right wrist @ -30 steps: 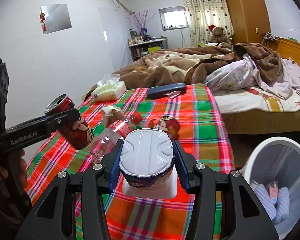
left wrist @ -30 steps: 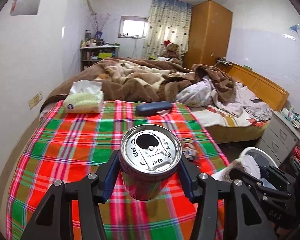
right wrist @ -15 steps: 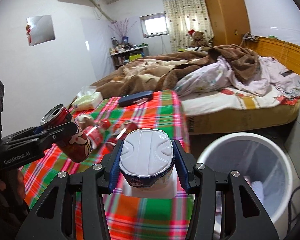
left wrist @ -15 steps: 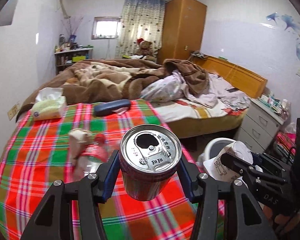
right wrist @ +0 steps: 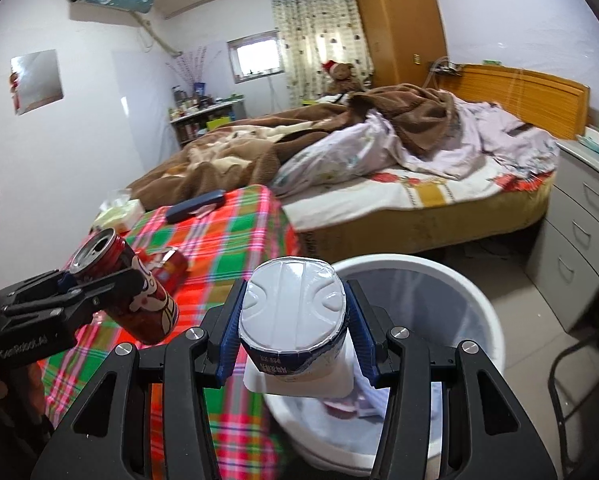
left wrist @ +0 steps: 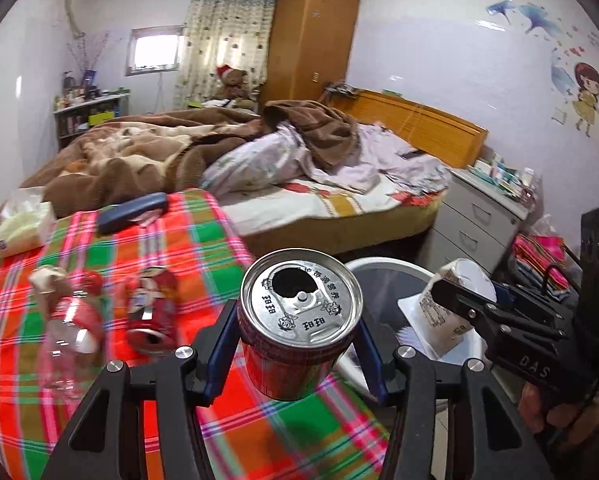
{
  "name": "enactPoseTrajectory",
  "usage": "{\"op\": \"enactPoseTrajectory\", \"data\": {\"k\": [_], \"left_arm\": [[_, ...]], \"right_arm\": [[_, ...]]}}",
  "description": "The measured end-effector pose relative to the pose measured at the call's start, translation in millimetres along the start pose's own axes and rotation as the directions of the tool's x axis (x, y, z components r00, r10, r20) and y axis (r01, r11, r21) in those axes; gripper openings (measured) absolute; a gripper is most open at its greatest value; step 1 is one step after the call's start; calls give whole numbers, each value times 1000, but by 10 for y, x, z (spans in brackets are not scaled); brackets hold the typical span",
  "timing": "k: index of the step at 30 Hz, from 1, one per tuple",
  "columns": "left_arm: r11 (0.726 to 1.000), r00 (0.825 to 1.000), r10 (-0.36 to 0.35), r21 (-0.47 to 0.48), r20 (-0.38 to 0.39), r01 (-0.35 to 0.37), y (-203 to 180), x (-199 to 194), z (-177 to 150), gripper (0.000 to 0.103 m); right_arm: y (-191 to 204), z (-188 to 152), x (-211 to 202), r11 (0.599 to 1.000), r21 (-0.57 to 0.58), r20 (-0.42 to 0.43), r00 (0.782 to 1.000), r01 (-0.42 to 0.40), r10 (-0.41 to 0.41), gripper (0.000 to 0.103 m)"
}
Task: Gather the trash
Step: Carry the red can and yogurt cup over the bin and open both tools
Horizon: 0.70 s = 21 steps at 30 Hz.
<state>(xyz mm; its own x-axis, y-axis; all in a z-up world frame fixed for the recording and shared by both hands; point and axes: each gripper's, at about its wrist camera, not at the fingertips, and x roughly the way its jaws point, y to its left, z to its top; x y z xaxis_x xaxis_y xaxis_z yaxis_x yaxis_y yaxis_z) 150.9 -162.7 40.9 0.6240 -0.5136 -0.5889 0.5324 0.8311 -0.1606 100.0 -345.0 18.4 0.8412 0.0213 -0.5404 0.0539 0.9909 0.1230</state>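
Two claws are seen, each clamped on a piece of trash; the left claw is pinched on an opened red drink can, whose silver top faces the camera, and the right claw is pinched on a white sealed cup with a foil lid. The white bin on the floor is taken as the landmark; the cup is held above the bin's near rim, and crumpled items are glimpsed inside the bin beneath it, too blurred to be named. The can is held over the edge of the plaid-covered worktop, just beside the bin on its left; in the right wrist view the can is seen tilted, left of the bin and apart from the cup. On the worktop, further left of the bin, a second red can is laid on its side; a clear plastic bottle with a red cap is laid just beside it, with a crumpled scrap at the bottle's top end. A tissue pack and a dark blue case are set at the worktop's far edge, well apart from the bin. Beyond the bin an unmade bed is seen, and a grey drawer unit is placed to the bin's right.
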Motion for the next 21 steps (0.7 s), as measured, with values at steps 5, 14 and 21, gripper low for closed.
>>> {"op": "enactPoseTrajectory", "data": {"k": [5, 14, 21], "left_arm": [[999, 999, -46, 26, -22, 47, -247, 186, -16, 55], [992, 989, -110, 56, -100, 116, -599, 537, -119, 55], [990, 985, -110, 77, -133, 121, -727, 720, -184, 55]], "right_arm": [[-244, -16, -14, 999, 21, -17, 999, 38, -38, 49], [-511, -84, 81, 996, 32, -69, 994, 85, -83, 49], [-666, -154, 137, 995, 48, -111, 990, 92, -87, 49]]}}
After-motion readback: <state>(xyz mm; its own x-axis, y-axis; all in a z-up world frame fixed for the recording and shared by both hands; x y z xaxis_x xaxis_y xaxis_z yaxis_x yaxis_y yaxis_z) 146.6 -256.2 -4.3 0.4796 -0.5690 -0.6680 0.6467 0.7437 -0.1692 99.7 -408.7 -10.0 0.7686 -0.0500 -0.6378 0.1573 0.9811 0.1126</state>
